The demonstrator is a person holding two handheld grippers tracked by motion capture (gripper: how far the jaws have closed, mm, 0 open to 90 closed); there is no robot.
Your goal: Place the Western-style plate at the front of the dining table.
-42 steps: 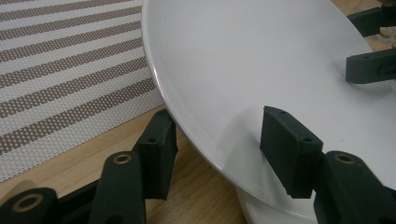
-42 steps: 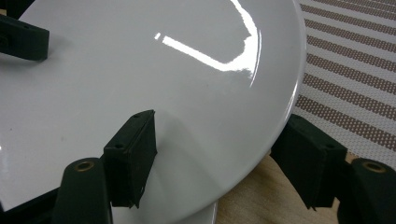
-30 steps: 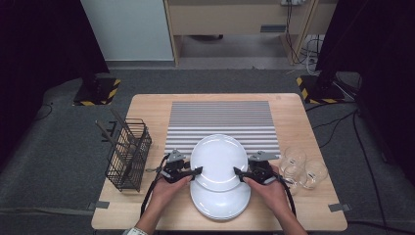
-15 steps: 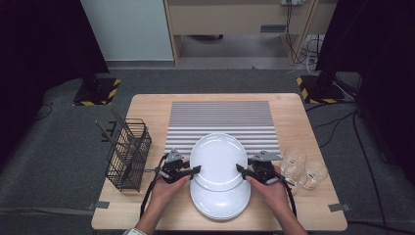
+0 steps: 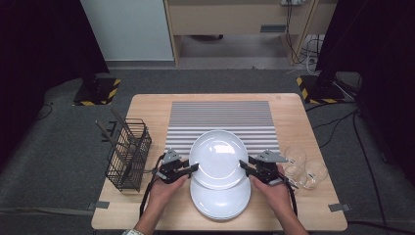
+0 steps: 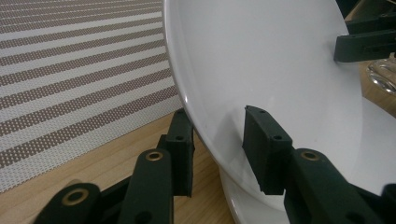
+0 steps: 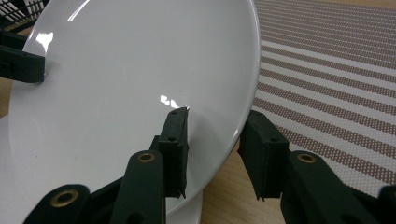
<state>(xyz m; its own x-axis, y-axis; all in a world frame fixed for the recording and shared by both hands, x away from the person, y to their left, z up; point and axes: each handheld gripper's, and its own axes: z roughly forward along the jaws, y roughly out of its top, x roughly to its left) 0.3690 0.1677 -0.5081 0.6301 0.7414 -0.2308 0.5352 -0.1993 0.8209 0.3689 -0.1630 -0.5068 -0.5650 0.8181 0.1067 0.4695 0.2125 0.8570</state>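
A white top plate (image 5: 218, 157) is being gripped from both sides at once — the left gripper (image 5: 192, 169) on its left rim, the right gripper (image 5: 243, 168) on its right rim. In each gripper view one jaw is lying on the plate's face and the other under its rim; the jaws have just been closing, and the rim is being pinched between them. The two-sided hold is probably being used to keep the plate steady, since it is being held tilted, its near edge over a stack of white plates (image 5: 220, 199) at the table's near edge.

A light wooden table (image 5: 151, 107) is being used as the work surface, with a striped mat (image 5: 220, 115) at its middle. A black wire basket (image 5: 128, 154) is standing at the left — clear glasses (image 5: 306, 166) at the right. Grey carpet and dark curtains are surrounding the table.
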